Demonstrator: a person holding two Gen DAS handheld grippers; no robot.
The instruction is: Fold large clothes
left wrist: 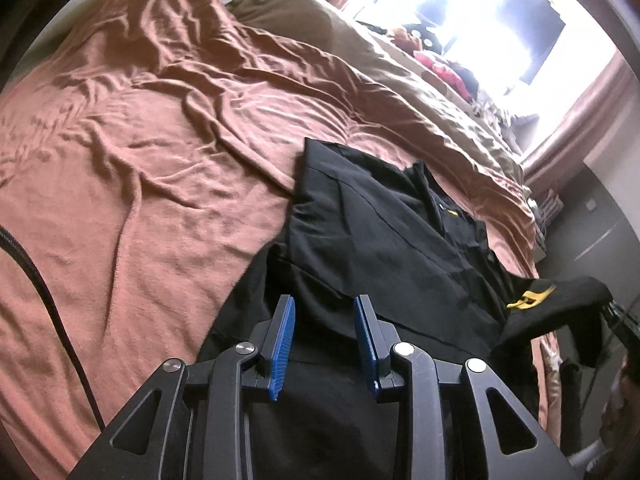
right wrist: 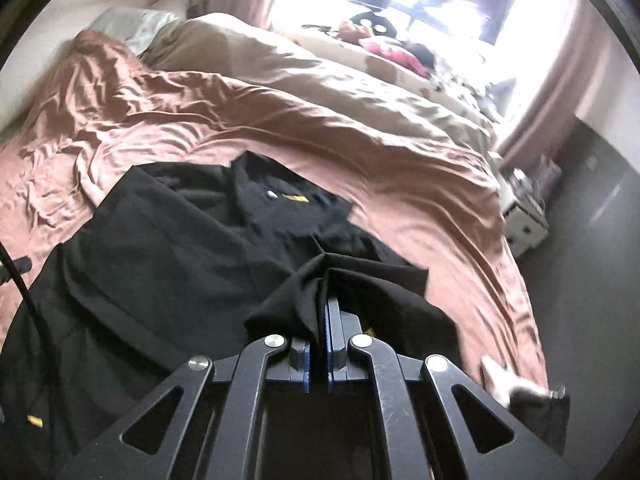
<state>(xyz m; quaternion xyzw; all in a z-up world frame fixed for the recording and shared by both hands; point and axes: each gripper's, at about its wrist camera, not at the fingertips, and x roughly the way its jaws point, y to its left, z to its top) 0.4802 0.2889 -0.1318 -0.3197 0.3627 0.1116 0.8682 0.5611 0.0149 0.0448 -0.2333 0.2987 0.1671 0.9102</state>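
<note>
A large black shirt [left wrist: 380, 232] with a small yellow label at the collar lies spread on the rust-coloured bedsheet [left wrist: 160, 160]. My left gripper [left wrist: 325, 304] hovers over its lower part, blue pads apart with nothing pinched between them. In the right wrist view the same shirt [right wrist: 180, 248] lies ahead and to the left. My right gripper [right wrist: 326, 300] is shut on a black sleeve [right wrist: 360, 292], and the cloth drapes over its fingertips and hides them. From the left wrist view that sleeve [left wrist: 560, 308], with a yellow logo, is lifted off the bed at the right.
A beige duvet [right wrist: 320, 80] is bunched along the far side of the bed under a bright window. Toys and clothes [right wrist: 380, 40] lie by the window. A white bedside unit [right wrist: 524, 220] stands on the dark floor at the right. A black cable [left wrist: 52, 300] crosses the sheet at the left.
</note>
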